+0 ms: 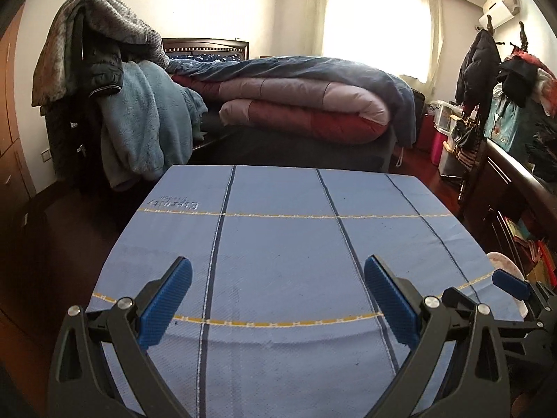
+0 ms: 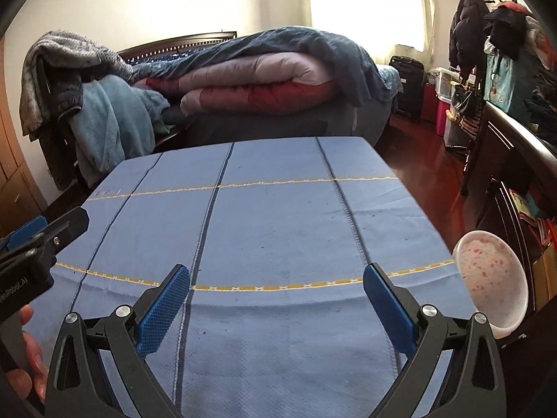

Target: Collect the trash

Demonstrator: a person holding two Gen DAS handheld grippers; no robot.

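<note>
Left wrist view, going left to right: pile of clothes and a light blue fleece (image 1: 139, 122) at 10 o'clock, draped over something hidden; bed (image 1: 299, 104) at 12 o'clock with folded pink/red quilt under a dark blue duvet; bright window (image 1: 379, 17) at 1 o'clock; coat rack (image 1: 477, 62) with dark jackets at 2 o'clock, storage boxes under it. Table covered with blue cloth (image 1: 278, 244), dark stripes and yellow stitched lines, fills centre to 6 o'clock. Left gripper (image 1: 278, 296) hovers over the cloth, blue pads spread wide apart, released, nothing between them. Right gripper's blue tip also peeks in at 4 o'clock in this view. Right wrist view: left gripper body at 9 o'clock with the person's hand (image 2: 29, 358) at 8 o'clock; same cloth centre; right gripper (image 2: 276, 296) with fingers released, spread wide, grasping nothing. White bowl (image 2: 491, 278) with pink speckles at 4 o'clock, just beside the table's right edge, tilted toward camera; cannot tell what it rests on. Trash: none recognisable on the cloth in either view, only tiny dark specks; cannot tell where the trash is.
</note>
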